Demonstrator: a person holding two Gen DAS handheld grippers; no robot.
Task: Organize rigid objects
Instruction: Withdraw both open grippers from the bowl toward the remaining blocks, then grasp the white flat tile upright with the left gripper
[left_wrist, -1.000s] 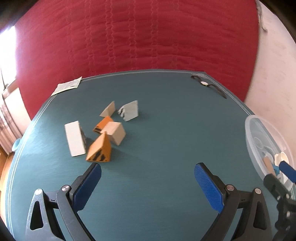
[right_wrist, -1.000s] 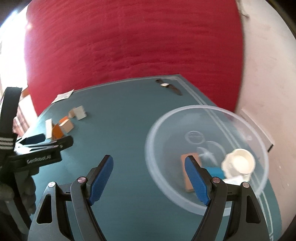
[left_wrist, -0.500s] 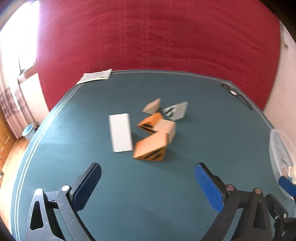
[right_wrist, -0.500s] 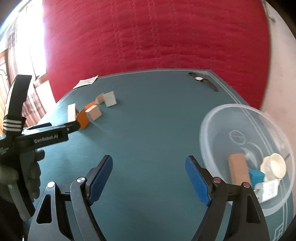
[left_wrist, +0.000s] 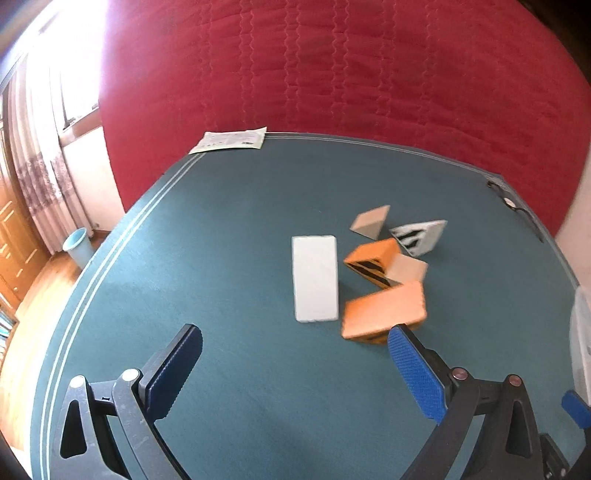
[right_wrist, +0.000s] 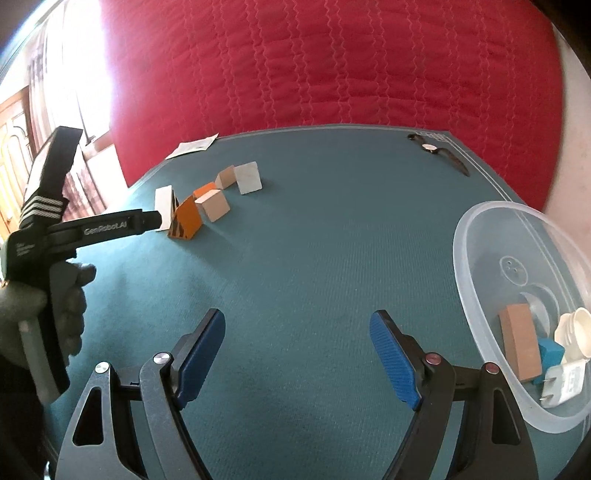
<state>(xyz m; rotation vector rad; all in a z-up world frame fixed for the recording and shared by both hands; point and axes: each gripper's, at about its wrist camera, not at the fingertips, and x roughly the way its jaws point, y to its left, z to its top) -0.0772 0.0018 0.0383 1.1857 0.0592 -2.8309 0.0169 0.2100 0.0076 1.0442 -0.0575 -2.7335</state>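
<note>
Where bowl (right_wrist: 480, 236) sits: brown block (right_wrist: 519, 343), cup (right_wrist: 576, 332).

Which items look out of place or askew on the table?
The blocks lie jumbled in a loose cluster, several tipped at angles, not yet in the tub. A wristwatch and a paper sheet sit at the far table edge, unlike the blocks.

Matt teal cloth table (right_wrist: 314, 240), clear glossy plastic bowl (right_wrist: 476, 236)

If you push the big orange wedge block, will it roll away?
Probably not: the orange wedge has flat faces and sharp edges, so it should slide or tip over. It looks stiff, and would likely bump the white block beside it.
</note>
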